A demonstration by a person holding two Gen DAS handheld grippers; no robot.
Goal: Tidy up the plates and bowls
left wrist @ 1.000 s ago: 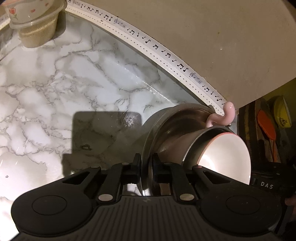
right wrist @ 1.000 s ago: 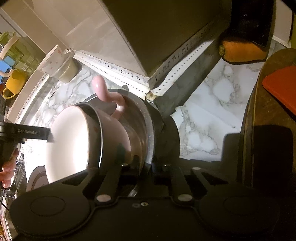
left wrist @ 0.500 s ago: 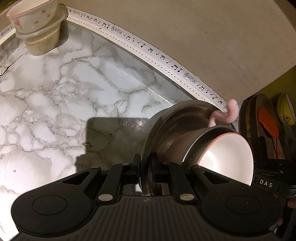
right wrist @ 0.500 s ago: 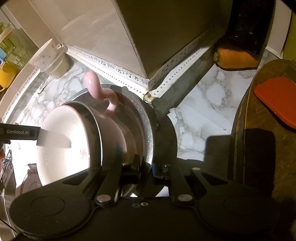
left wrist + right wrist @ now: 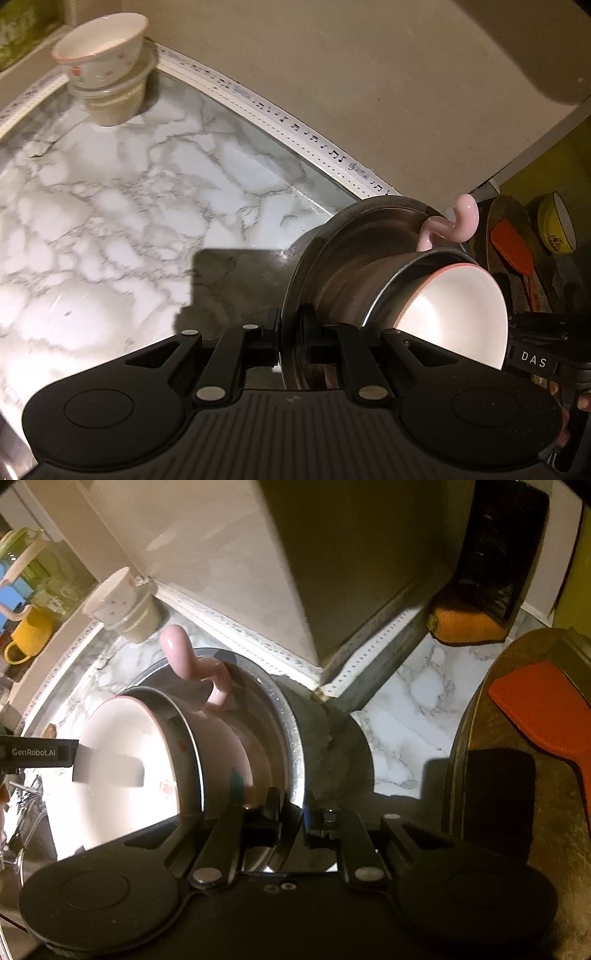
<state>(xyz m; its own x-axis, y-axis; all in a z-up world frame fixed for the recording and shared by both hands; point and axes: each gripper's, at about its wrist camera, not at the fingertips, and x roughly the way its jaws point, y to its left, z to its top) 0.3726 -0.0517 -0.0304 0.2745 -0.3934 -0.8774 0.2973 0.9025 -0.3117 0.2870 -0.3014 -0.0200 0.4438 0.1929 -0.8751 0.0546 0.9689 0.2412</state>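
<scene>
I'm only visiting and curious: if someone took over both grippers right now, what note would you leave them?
Left gripper: shut on the steel bowl's rim.
Right gripper: shut on the opposite rim.
The steel bowl is tilted above the marble counter; nested in it are a smaller steel bowl and a pink cup.
Done: stack gripped.
Left: set it down; the flowered bowl waits on a tub by the wall.

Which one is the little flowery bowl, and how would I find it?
Start at the white marble-patterned countertop and follow the music-note trim strip along the wall to the far corner. There, the small white ceramic bowl with pink flower prints and a pink rim sits on top of a clear plastic tub. Unlike the big stainless steel bowl holding the pink cup, it is tiny and patterned.
</scene>
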